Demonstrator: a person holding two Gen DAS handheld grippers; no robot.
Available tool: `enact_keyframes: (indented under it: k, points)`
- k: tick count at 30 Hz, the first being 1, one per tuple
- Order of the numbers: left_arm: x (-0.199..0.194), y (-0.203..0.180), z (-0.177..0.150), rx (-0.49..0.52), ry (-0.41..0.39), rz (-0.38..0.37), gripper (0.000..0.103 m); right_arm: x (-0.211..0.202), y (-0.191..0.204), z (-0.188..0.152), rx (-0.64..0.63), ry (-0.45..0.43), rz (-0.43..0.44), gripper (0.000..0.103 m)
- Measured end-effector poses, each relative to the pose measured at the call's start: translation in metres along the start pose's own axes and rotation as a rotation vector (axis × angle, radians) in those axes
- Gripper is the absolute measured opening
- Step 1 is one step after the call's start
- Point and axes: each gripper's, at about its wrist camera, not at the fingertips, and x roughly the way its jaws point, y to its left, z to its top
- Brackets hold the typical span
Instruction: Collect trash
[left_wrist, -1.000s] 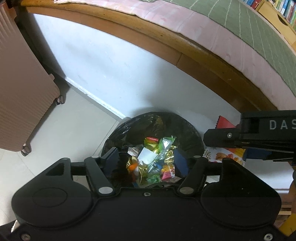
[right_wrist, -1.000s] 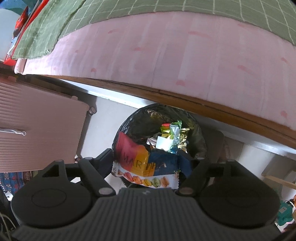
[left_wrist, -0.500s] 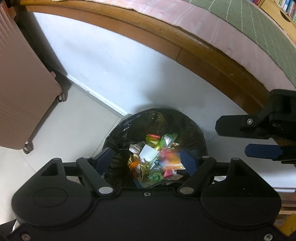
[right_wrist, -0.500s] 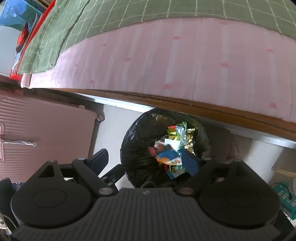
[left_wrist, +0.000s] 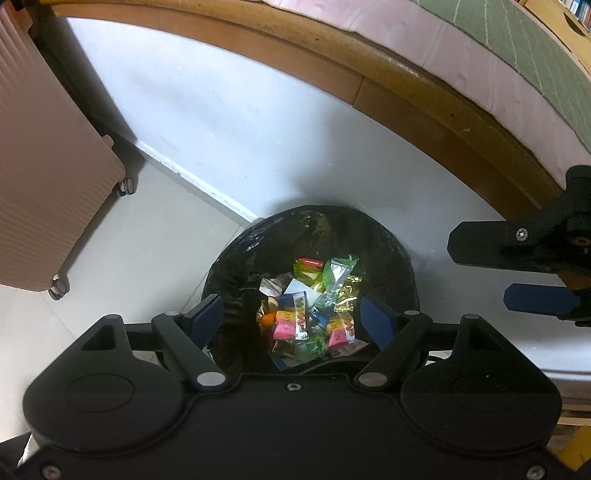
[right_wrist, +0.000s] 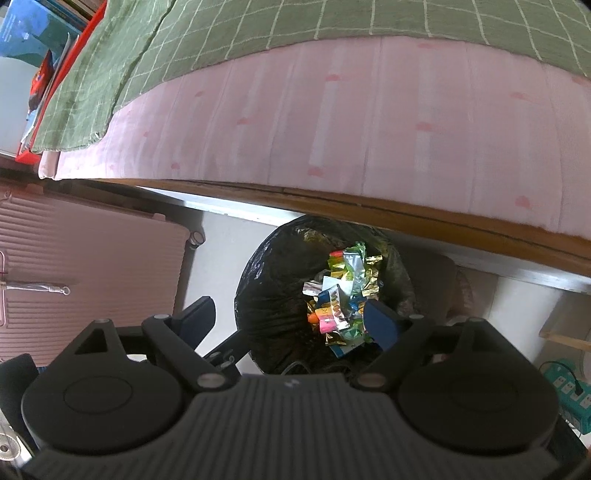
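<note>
Hovering both empty, wide-open grippers, left gripper (left_wrist: 291, 314) and right gripper (right_wrist: 291, 319), over bin bag (left_wrist: 236, 258); wrappers (left_wrist: 314, 299) light, crinkly, slippery; I'd pinch edges.

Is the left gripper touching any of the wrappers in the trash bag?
Apart. Left wrist view: left gripper open and empty, wrappers lying below inside trash bag.

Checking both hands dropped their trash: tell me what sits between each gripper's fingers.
Nothing is held. Both wrist views show open left gripper and right gripper, only the bin's wrappers below.
</note>
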Motion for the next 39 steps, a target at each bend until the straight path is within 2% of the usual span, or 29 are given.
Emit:
enact_keyframes:
  k: [19, 39]
  points:
    - [0.0044, -0.004, -0.0053, -0.001, 0.02, -0.032, 0.08, -0.0053, -0.0074, -0.0042, 0.001, -0.008, -0.009, 0.092]
    - [0.0076, -0.0048, -0.0059, 0.0, 0.025, -0.029, 0.08, -0.0092, -0.0096, -0.0059, 0.009, -0.015, -0.009, 0.092]
